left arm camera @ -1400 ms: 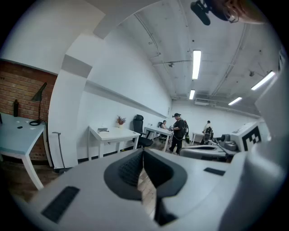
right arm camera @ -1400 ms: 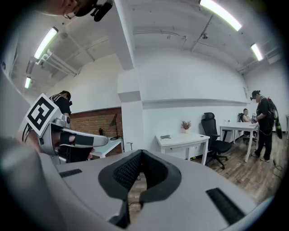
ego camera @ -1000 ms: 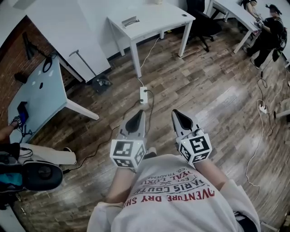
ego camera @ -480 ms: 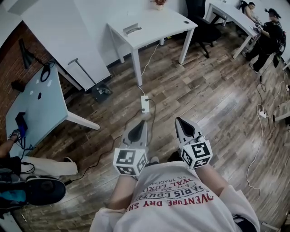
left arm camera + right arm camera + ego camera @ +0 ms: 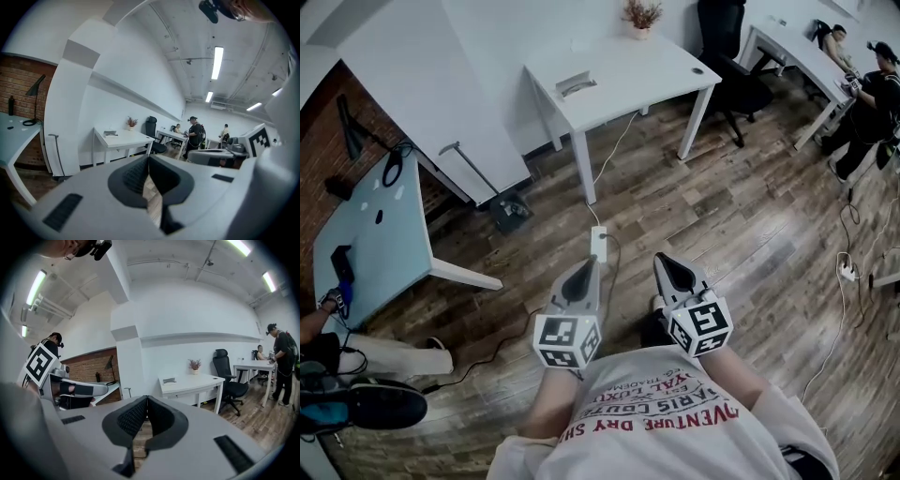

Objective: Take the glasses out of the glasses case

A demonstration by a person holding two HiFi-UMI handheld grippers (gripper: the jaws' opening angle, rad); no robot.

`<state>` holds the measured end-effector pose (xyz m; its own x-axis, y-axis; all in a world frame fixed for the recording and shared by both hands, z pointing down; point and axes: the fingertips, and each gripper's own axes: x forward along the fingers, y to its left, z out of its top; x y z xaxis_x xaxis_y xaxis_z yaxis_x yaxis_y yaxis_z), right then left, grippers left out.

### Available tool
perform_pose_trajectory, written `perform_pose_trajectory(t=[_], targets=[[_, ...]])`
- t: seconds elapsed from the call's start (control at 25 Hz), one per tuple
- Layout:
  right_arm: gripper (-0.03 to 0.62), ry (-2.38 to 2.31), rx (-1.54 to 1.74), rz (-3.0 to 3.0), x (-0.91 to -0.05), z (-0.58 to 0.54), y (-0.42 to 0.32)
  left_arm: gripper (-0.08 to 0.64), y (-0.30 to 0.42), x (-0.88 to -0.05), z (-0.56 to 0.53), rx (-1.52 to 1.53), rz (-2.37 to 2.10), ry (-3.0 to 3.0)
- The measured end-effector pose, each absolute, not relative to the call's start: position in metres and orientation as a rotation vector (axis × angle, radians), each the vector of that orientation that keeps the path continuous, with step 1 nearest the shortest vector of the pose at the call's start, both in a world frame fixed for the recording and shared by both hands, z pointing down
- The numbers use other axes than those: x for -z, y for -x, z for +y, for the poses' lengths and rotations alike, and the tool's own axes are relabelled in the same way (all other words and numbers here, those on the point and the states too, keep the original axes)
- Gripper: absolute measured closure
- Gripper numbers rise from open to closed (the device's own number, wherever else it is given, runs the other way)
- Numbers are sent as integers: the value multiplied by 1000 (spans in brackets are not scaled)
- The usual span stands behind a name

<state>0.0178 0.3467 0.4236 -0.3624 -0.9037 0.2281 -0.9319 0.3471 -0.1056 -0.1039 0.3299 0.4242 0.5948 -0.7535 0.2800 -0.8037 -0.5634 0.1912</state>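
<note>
A grey glasses case lies shut on a white table across the room; it also shows as the small grey case in the left gripper view and as the same case in the right gripper view. I see no glasses. My left gripper and right gripper are held side by side in front of my chest, pointing toward that table and far from it. Both have their jaws together with nothing between them, as the left gripper and right gripper show up close.
A potted plant stands at the table's back edge, a black office chair to its right. A power strip and cables lie on the wooden floor ahead. A pale desk is at the left; people stand far right.
Both grippers have moved forward together toward the white table, which now sits nearer and lower in the head view. Their jaws have stayed shut.
</note>
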Motion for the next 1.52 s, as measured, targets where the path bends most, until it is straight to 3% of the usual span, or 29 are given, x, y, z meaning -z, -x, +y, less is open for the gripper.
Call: perform_pose_trajectory(t=[0.44,0.68,1.16,1.52], targets=[[580,-1524,-328,-2573,-411,222,-134,552,-7,-411,218,-196,-1437,-2426],[580,-1497,-387,-2577,-418,173,-164,552,-33,-416,179,-207,-1447,-2375],[580,-1521,-375,-2551,-424,41,-155,552,-32,-426,43,-169,-1375,-2389],[580,-1505,-287,-2576,-400,-82,-107,552,12,-399,-84,-147,-1400,-2451]])
